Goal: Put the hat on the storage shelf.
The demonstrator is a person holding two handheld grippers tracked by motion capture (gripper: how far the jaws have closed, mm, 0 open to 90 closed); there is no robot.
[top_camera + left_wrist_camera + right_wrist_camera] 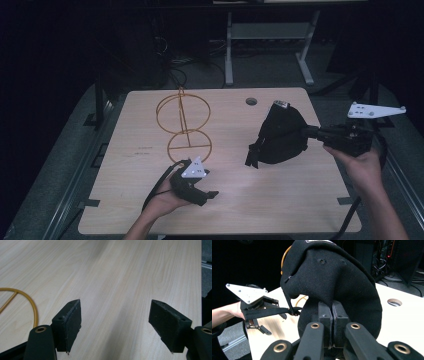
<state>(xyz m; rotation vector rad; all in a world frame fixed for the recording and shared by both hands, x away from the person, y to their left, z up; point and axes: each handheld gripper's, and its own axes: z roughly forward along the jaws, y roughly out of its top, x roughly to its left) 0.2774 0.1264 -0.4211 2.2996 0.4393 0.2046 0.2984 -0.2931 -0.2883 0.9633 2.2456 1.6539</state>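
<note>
Your table [280, 200] is pale wood-grain laminate, smooth with a faint sheen; the grain runs in long streaks in your left gripper view. The wire stand [183, 125] near its far edge looks like thin metal rod with a glossy yellow-orange coat. Your cap [280, 137] is black woven cloth, matt, with visible weave, stitched eyelets and a flat webbing strap [265, 312]. Your left gripper [116, 326] has matt black plastic jaws, the pads slightly rough, with brass-coloured rivets. The right gripper [332, 322] looks the same. Its top plate [376, 110] is flat matt grey.
</note>
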